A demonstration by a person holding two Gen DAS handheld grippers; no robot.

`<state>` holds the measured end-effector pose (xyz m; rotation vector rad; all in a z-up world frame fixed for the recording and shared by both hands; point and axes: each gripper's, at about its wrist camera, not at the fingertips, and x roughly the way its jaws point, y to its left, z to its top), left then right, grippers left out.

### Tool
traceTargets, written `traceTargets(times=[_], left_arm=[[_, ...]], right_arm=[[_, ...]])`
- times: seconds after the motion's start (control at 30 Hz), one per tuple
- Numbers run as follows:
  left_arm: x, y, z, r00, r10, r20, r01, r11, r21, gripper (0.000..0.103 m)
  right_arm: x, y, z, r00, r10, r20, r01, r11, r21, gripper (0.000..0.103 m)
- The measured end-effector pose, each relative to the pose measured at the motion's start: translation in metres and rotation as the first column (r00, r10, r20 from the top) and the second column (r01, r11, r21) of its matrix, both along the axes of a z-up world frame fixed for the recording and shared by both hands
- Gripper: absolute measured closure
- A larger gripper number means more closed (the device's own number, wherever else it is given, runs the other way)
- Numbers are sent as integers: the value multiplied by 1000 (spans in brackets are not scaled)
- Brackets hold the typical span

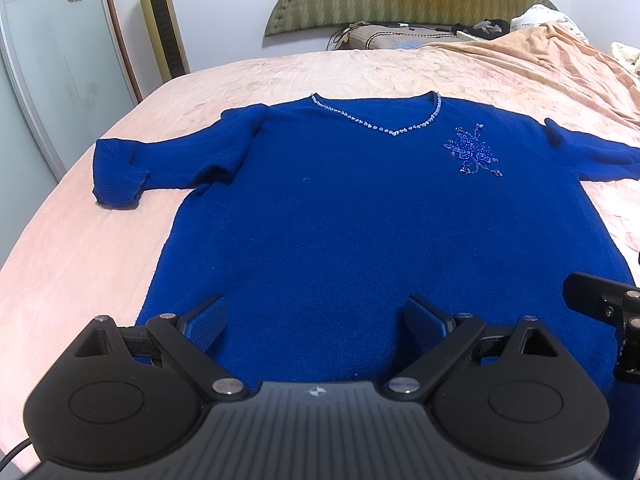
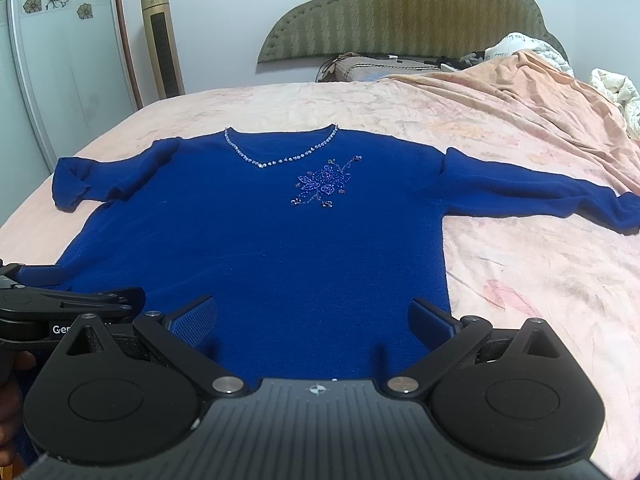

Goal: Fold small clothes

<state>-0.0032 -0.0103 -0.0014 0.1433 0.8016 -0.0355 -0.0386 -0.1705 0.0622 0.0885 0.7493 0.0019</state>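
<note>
Blue knit, deep and plain apart from its trimmings, lies spread face-up on the pink bed sheet point(image 1: 72, 248): a small sweater point(image 1: 340, 216) with its hem toward the near edge of the bed and its beaded neckline point(image 1: 384, 126) pointing to the headboard point(image 2: 404, 12). A beaded flower motif point(image 2: 322, 184) sits on the chest. Both sleeves are out to the sides, the left sleeve point(image 1: 120, 172) bunched and doubled back at the cuff, the right sleeve point(image 2: 560, 196) stretched long across the sheet. No fold has been made yet as far as I can see, so this looks like the very start, with the garment laid out and waiting. The left gripper point(image 1: 316, 320) hovers over the hem with its jaws spread wide and nothing between them; the right gripper point(image 2: 316, 316) hangs beside it over the hem's other half, likewise gaping and empty. Whether either claw touches the knit I cannot tell. The next move, I'd judge, calls for each claw to come down and pinch a part of the sweater, perhaps the hem or a sleeve, and carry it inward. The left cuff wants smoothing first, or the fold will come out lumpy.
</note>
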Motion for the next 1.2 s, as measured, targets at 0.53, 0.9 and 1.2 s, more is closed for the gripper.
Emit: traceTargets(times=[0.53,0.9,1.2], left_arm=[[11,-15,-1,1000,-15,-3,15,999,31,7],[35,-38,-5,999,-37,-14,38,996,77,7],[48,-57,-3,997,-61,38,58,996,73,7]], right_arm=[[1,-14,1,998,17,57,-16,1000,-12,0],[15,-40,-6,996,54,69,-54,999,1,0],[28,-63,-10,998,49,45,-50,999,19,0]])
